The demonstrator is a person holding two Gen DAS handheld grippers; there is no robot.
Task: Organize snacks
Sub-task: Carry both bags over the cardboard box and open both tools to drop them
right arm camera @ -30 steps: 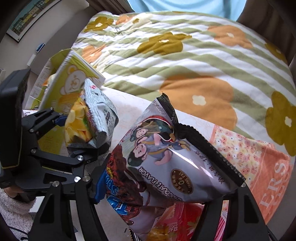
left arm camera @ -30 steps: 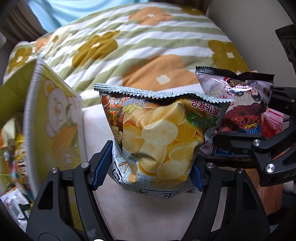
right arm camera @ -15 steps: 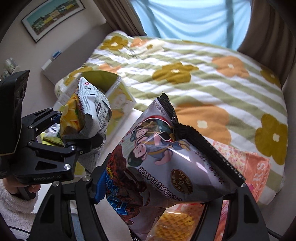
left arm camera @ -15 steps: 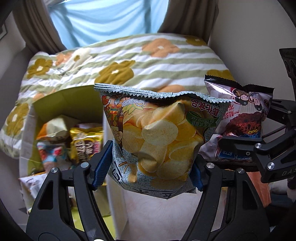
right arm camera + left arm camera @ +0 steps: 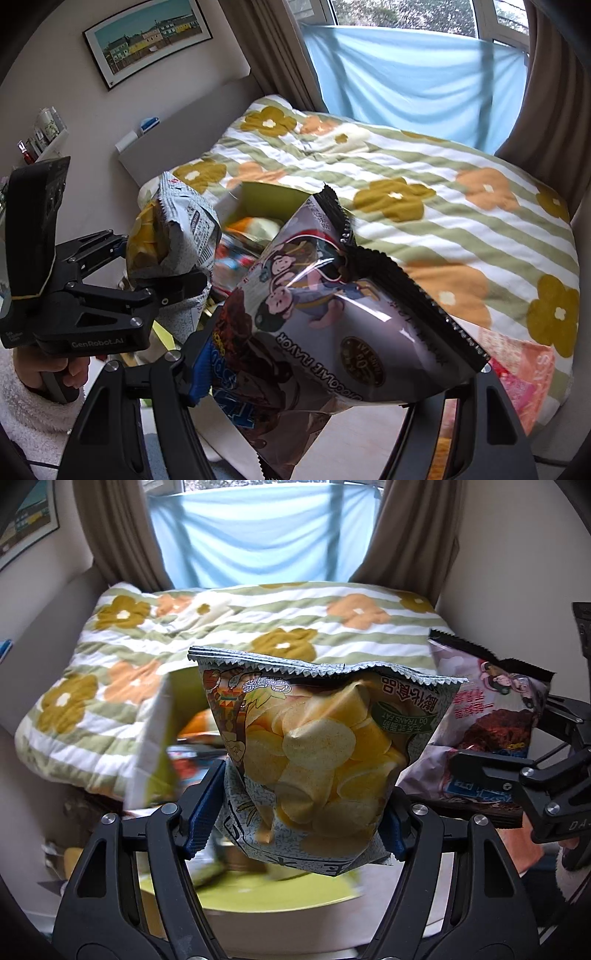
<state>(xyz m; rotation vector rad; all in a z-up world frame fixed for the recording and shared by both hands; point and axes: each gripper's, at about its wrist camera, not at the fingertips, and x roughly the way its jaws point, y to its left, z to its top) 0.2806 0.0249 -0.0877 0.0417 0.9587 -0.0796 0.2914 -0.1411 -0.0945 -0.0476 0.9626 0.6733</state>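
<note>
My left gripper is shut on a potato chip bag, grey-patterned with yellow chips printed on it, held upright in mid-air. To its right hangs a chocolate snack bag, silvery with a black serrated top. In the right wrist view my right gripper is shut on that chocolate snack bag, and the chip bag sits in the left gripper at the left. Below both bags stands an open yellow-green box with several snack packs inside; it also shows as the box behind the bags.
A bed with a striped flower quilt fills the background, with a blue cloth and brown curtains behind. A lime-green flap lies under the chip bag. Pink-orange packs lie at the right. A person's hand in a fleecy sleeve holds the left gripper.
Both grippers have risen with their bags and tilted up, so the window and curtains came into view. The box's open inside now shows below the bags. Both grips are unchanged.
</note>
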